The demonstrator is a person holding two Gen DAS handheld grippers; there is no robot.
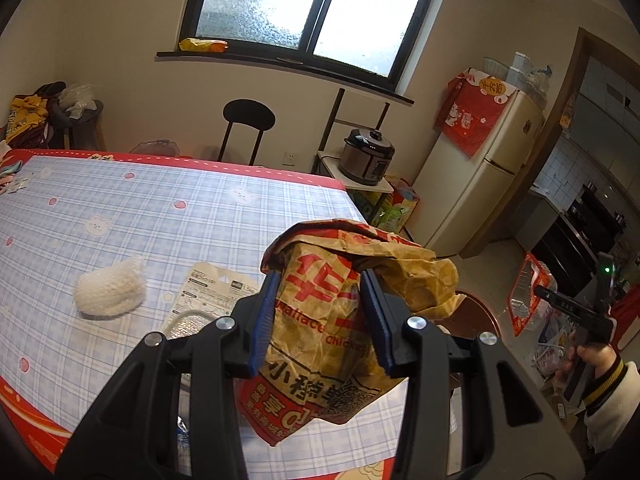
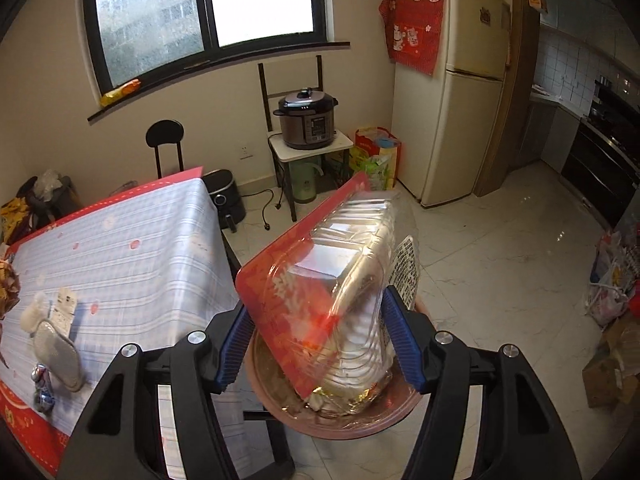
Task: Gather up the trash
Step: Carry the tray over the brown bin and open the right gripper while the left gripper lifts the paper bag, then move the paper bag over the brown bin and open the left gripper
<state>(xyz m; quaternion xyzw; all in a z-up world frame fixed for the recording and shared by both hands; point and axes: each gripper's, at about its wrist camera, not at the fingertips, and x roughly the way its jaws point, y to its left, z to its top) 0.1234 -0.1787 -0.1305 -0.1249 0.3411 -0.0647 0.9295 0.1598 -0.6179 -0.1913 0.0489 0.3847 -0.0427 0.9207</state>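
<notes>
My left gripper (image 1: 320, 276) is shut on a crumpled brown paper takeaway bag (image 1: 320, 320) with red print, held above the near corner of the checked table (image 1: 160, 216). A white fluffy lump (image 1: 110, 292), a printed card package (image 1: 208, 296), a silver padded piece (image 2: 56, 348) and a crushed can (image 2: 42, 388) lie on the table. My right gripper (image 2: 316, 300) has a clear plastic clamshell box (image 2: 344, 264) with a red card between its pads. The box is blurred, and its lower end reaches into a round pinkish-brown basin (image 2: 360, 428) beside the table.
A cream fridge (image 2: 460, 100) stands by the kitchen doorway, with a pressure cooker (image 2: 308, 120) on a small stand left of it. A black air fryer (image 2: 228, 200) sits on the floor by the table's end. Bags and a cardboard box (image 2: 608, 368) line the right wall.
</notes>
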